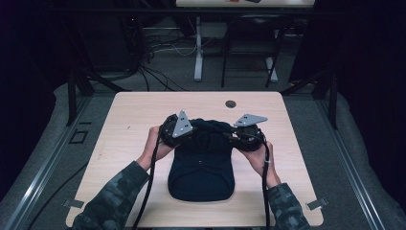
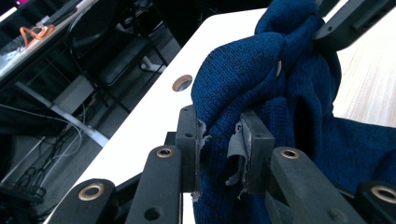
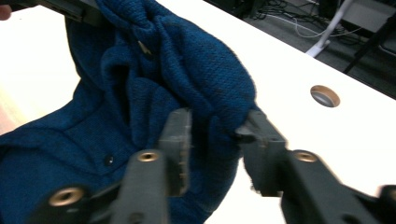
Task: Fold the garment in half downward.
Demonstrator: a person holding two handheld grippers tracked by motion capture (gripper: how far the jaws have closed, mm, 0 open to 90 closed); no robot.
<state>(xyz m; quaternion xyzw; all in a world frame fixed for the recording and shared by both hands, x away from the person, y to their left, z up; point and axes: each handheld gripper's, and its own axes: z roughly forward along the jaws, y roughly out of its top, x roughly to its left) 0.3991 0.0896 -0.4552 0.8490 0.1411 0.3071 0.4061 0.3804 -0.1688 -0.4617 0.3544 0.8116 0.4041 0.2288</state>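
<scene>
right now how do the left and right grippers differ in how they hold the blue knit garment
The left gripper pinches a narrow fold of the blue knit garment; the right gripper spans a thicker bunch, jaws wider. In the high view the left one sits at the garment's left, the right one at its right. Both grip its far end, lifted above the table.

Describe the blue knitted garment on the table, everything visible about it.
The dark blue knitted garment is soft, with a coarse knit, and it looks like a small sweater. A small dark button shows on its flat part. Its near part lies spread on the light wooden table; its far end is bunched up and lifted. The left claw is clamped on one fold of that bunch, and the right claw has another fold between its jaws, pinching it.
</scene>
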